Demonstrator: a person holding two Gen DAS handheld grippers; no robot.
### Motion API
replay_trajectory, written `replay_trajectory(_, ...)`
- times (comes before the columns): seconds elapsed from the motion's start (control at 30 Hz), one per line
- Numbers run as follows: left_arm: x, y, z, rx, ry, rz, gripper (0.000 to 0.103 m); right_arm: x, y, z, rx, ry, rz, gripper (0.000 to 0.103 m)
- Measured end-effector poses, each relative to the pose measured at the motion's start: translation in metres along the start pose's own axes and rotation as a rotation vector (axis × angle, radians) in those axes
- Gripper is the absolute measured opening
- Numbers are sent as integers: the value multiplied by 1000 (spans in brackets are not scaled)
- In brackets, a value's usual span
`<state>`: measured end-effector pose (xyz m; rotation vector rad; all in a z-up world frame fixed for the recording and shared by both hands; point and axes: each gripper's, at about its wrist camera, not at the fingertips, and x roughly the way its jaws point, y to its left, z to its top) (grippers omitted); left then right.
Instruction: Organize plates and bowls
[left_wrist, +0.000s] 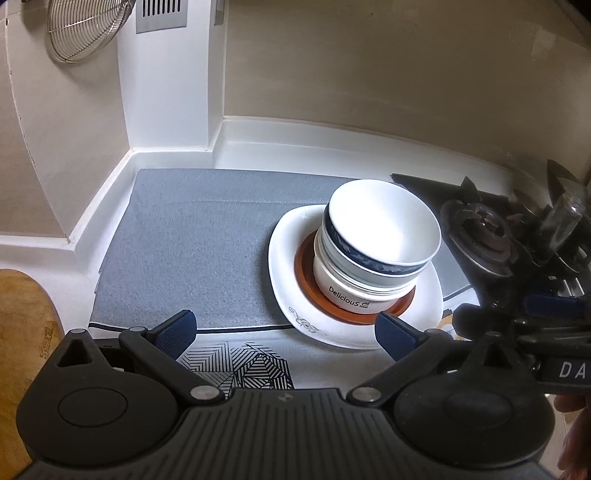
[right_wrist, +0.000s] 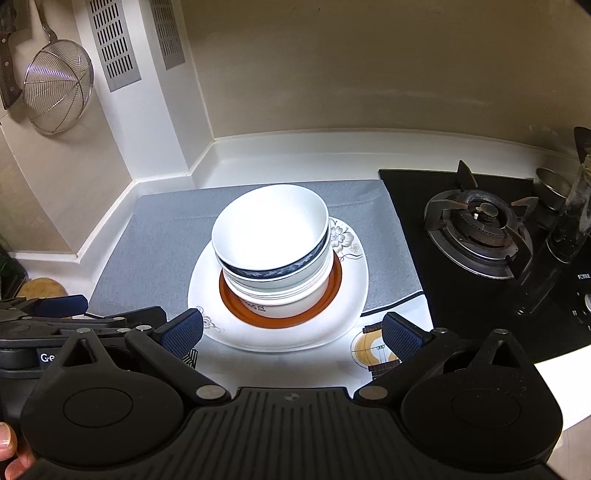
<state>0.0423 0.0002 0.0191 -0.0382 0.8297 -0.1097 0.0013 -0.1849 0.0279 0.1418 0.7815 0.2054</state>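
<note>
A stack of white bowls (left_wrist: 380, 243) stands on a small orange-rimmed plate (left_wrist: 306, 280), which lies on a large white plate (left_wrist: 284, 288) on a grey mat (left_wrist: 192, 240). The top bowl has a blue band; the lowest reads "Delicious". The stack also shows in the right wrist view (right_wrist: 273, 240), on the orange-rimmed plate (right_wrist: 336, 280) and the white plate (right_wrist: 351, 288). My left gripper (left_wrist: 284, 334) is open and empty, in front of the stack and to its left. My right gripper (right_wrist: 291, 332) is open and empty, just in front of the white plate.
A black gas hob (right_wrist: 476, 225) with a burner lies right of the mat. A glass bottle (right_wrist: 576, 221) stands at the far right. A wire strainer (right_wrist: 55, 85) hangs on the left wall. A wooden board (left_wrist: 22, 332) lies at the left.
</note>
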Motion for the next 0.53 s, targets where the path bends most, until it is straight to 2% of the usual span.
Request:
replay_trajectory(0.4,16,-14,19,-67,-1,80,103,28,-19,31,-59,45,88,102)
replay_trajectory(0.53,25,-19,18,-100,8,106,103,38,-23,42,-121,58,125,102)
